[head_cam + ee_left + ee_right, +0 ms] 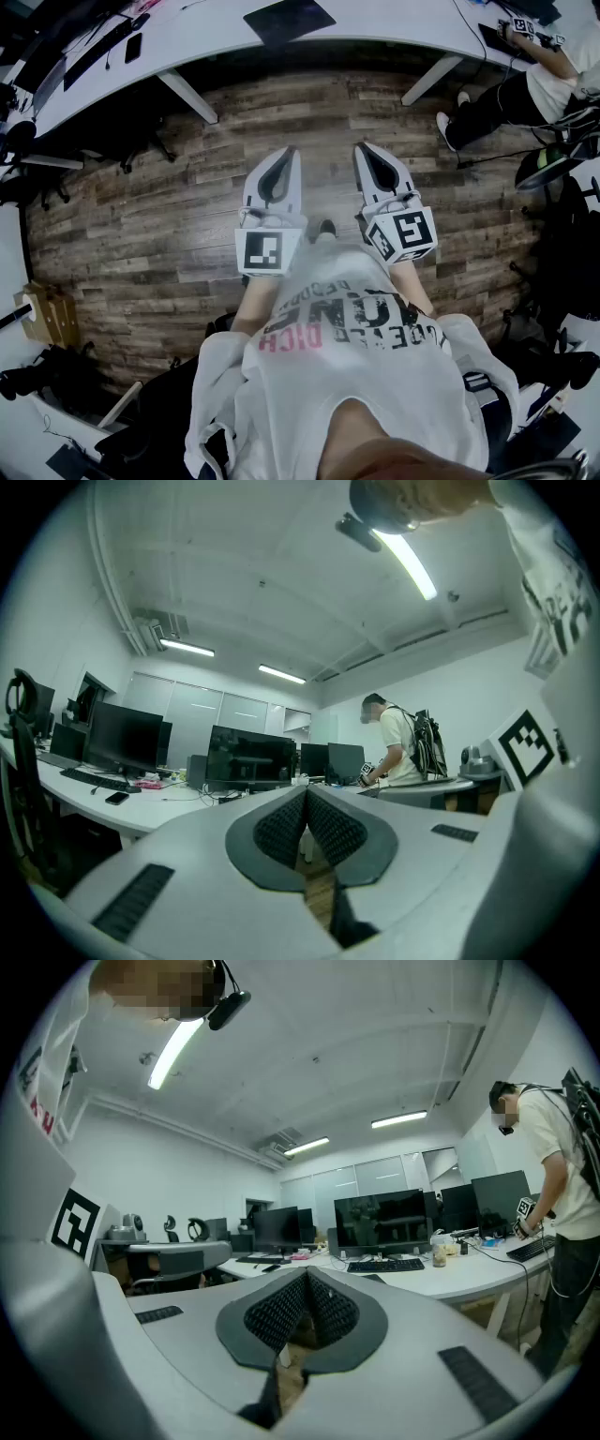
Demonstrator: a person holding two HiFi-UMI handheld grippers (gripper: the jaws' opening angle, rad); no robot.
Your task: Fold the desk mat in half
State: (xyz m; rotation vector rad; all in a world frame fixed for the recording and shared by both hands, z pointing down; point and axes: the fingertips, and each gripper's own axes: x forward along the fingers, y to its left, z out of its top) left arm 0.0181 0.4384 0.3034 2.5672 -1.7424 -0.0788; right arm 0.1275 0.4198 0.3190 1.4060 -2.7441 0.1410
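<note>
In the head view, we held both grippers side by side over the wooden floor (141, 225), short of the white desk (394, 28) that curved across the top of the frame. The left gripper (288, 152) and the right gripper (362, 148) both pointed toward that desk, each with its jaws drawn together and nothing between them. What we took to be the desk mat (289, 21) lay flat on the white desk, straight beyond the grippers and well apart from them. It was a dark rectangle whose long axis ran along the desk's near edge, with its right end tilted slightly away from us. A seated person (525, 89) was at the desk's right end.

In the left gripper view, the ribbed pads (281, 827) met along a single seam and held nothing. Beyond them, a row of dark monitors (248, 757) stood on the white desk, and a person with a backpack (398, 747) stood at its far end.

In the right gripper view, the pads (281, 1314) were likewise pressed together and empty. Behind them, a monitor (380, 1222) and keyboard (385, 1266) sat on the white desk, and a standing person (553, 1194) leaned over its right end.
</note>
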